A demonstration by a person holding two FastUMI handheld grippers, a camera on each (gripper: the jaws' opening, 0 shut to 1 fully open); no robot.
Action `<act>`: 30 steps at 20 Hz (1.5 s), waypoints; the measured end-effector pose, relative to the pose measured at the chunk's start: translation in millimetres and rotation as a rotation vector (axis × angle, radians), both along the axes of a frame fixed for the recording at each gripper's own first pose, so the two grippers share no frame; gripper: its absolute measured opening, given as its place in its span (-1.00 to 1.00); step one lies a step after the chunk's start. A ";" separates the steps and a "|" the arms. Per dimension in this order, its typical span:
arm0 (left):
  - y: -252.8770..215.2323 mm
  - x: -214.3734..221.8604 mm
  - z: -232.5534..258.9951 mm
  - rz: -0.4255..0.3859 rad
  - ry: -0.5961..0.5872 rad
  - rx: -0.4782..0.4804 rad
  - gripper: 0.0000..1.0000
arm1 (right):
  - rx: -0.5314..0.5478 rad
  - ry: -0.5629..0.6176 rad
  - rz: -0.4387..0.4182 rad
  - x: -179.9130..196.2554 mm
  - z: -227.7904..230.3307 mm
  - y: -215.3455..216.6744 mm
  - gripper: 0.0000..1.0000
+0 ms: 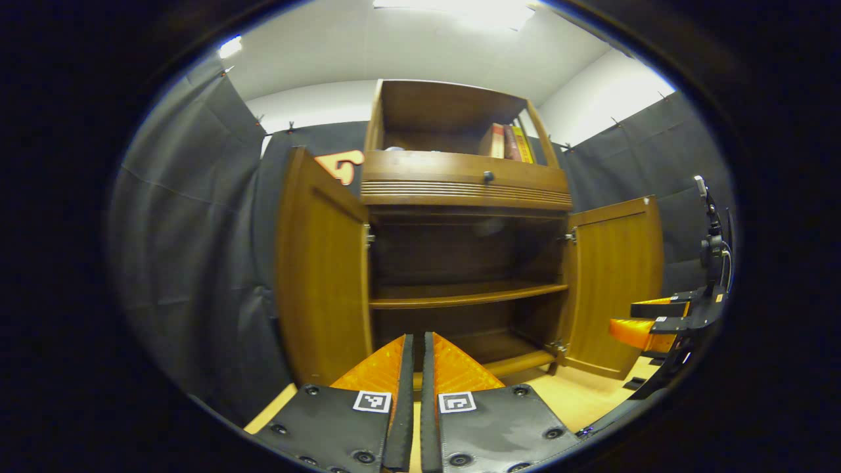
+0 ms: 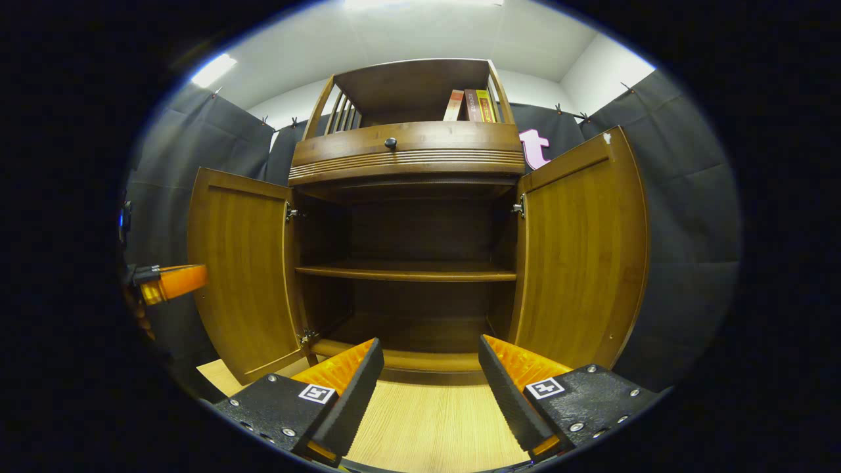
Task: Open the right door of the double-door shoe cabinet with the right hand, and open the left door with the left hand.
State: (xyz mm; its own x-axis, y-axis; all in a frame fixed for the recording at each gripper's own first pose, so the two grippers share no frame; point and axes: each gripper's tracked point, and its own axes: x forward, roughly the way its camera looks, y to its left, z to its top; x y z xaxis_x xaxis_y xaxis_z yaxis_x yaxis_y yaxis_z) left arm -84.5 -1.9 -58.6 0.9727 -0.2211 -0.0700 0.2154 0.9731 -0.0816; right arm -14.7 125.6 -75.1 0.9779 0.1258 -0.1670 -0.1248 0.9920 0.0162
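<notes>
Both cabinet doors stand wide open; the hand-held grippers hold nothing.

The left hand-held gripper has its fingers nearly touching, gripping nothing; the right hand-held gripper is spread wide and empty, both above the pale wooden floor. Ahead, the brown wooden double-door shoe cabinet shows bare shelves, its left door and right door swung out on metal hinges. The panels look stiff, smooth and fairly light; with no handles visible, the free vertical edge is likely the best place to take hold.
</notes>
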 end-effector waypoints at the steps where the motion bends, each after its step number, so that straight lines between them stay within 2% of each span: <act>1: -12.6 2.8 2.6 0.007 -0.007 -0.008 -0.81 | -0.002 0.004 -0.002 -2.8 -2.3 -7.2 1.00; 2: -19.5 1.3 6.2 0.028 -0.021 -0.004 -0.76 | -0.004 0.007 -0.002 -7.1 -2.8 -13.8 1.00; 4: -30.3 4.1 11.1 0.075 -0.056 0.013 -0.85 | -0.012 0.006 -0.001 -14.7 -3.8 -26.1 1.00; 5: -37.3 5.1 12.9 0.084 -0.061 0.007 -0.63 | -0.016 0.006 -0.001 -17.1 -5.0 -32.3 0.80; 6: -43.9 4.1 12.4 0.088 -0.061 -0.011 -0.41 | -0.017 0.007 0.001 -20.0 -6.3 -38.4 0.80; 7: -49.8 2.5 11.2 0.087 -0.053 -0.037 -0.19 | -0.013 0.010 0.005 -21.6 -8.4 -43.7 1.00; 10: -49.5 -1.6 5.8 0.124 -0.029 -0.093 0.46 | 0.007 0.014 0.014 -24.9 -8.4 -56.9 1.00; 11: -48.7 1.1 11.3 0.136 -0.022 -0.102 0.60 | 0.012 0.012 0.018 -26.2 -7.8 -59.8 0.80; 12: -45.1 -2.1 0.6 0.155 -0.015 -0.099 0.75 | 0.016 0.012 0.024 -26.5 -7.4 -61.7 1.00; 13: -41.9 -3.3 -0.3 0.168 -0.010 -0.091 0.89 | 0.015 0.011 0.031 -26.8 -7.4 -63.7 1.00; 15: -35.8 -4.8 -3.3 0.200 -0.008 -0.064 0.89 | 0.010 0.008 0.037 -25.9 -6.7 -67.6 1.00; 16: -33.2 -5.0 -3.6 0.211 -0.012 -0.053 0.89 | 0.013 0.007 0.044 -25.6 -6.6 -66.8 0.80; 18: -31.0 -3.2 -0.6 0.229 -0.020 -0.046 0.90 | 0.020 0.001 0.048 -23.7 -5.7 -65.6 0.81; 19: -30.6 -3.6 -0.5 0.233 -0.018 -0.048 0.90 | 0.026 0.003 0.049 -23.6 -6.5 -64.7 1.00; 20: -32.7 -2.4 0.1 0.230 -0.021 -0.053 0.90 | 0.031 0.001 0.053 -24.3 -5.7 -62.9 1.00; 21: -33.4 -1.2 -0.6 0.231 -0.016 -0.056 0.90 | 0.032 0.004 0.057 -25.8 -5.6 -61.8 0.81; 23: -34.4 0.3 -6.3 0.236 -0.006 -0.054 0.90 | 0.022 0.008 0.064 -28.4 -7.7 -63.1 0.81; 24: -35.2 0.4 -6.6 0.240 -0.006 -0.049 0.89 | 0.014 0.009 0.062 -28.4 -9.4 -65.1 0.58; 25: -34.8 0.8 -5.9 0.242 -0.008 -0.043 0.93 | 0.010 0.012 0.054 -26.8 -10.1 -68.2 0.58; 26: -36.4 1.1 -5.5 0.237 -0.008 -0.037 0.93 | 0.015 0.016 0.049 -27.2 -11.1 -69.7 0.80; 30: -32.7 1.7 3.4 0.232 -0.029 -0.017 0.89 | 0.034 0.007 0.032 -27.2 -7.8 -70.9 0.80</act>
State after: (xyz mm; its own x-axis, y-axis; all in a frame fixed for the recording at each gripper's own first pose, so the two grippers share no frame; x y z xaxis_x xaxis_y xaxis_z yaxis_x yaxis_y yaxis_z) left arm -82.8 -34.5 -55.2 0.9992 0.0075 -0.0399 -0.0113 0.9954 -0.0952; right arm -41.9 54.8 -82.9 0.9722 0.1629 -0.1684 -0.1564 0.9864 0.0511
